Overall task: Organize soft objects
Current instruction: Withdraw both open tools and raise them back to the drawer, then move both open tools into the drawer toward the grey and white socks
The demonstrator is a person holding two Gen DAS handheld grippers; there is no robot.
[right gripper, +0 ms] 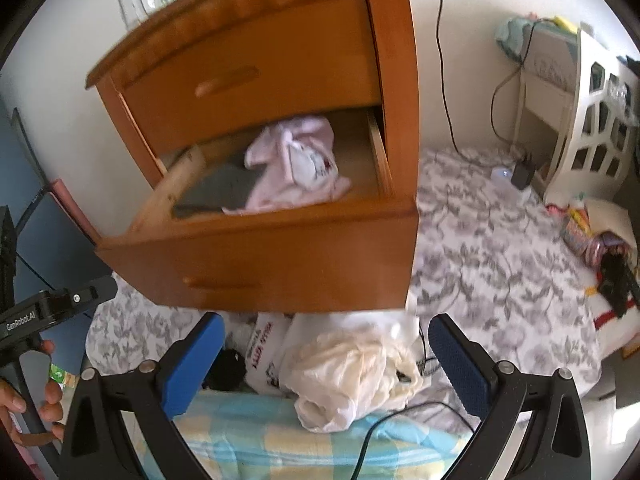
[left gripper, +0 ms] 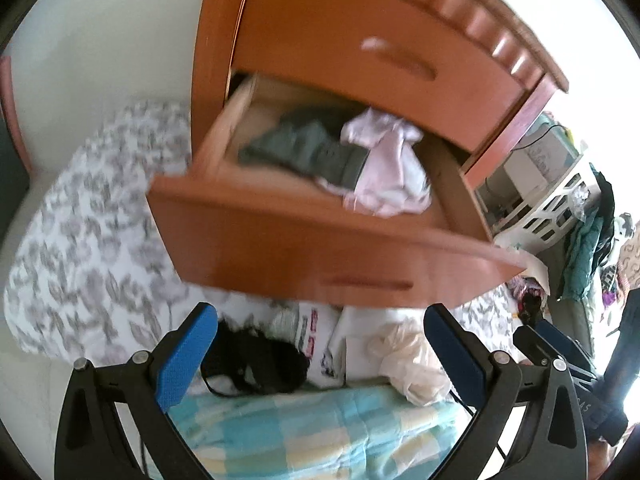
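Looking down past both tools, we see the wooden nightstand [left gripper: 320, 40] with its lower drawer [left gripper: 304, 256] pulled out. Inside it lie a dark grey garment [left gripper: 304, 152] and, partly over that, a crumpled pale pink garment [left gripper: 388, 168].

We hold the left tool [left gripper: 320, 356] with its blue pads spread as wide as they go and nothing between them. We hold the right tool [right gripper: 326, 364] wide open too, and it grips nothing.

Below the drawer front, on the floral bed cover [right gripper: 500, 264], the remaining soft things wait: a black garment [left gripper: 256, 360], a cream crumpled cloth [right gripper: 352, 376] and a white printed cloth [right gripper: 268, 344] between them. A blue and yellow checked blanket [left gripper: 312, 432] lies nearest to us. A white openwork basket [right gripper: 596, 128] stands off to the right.
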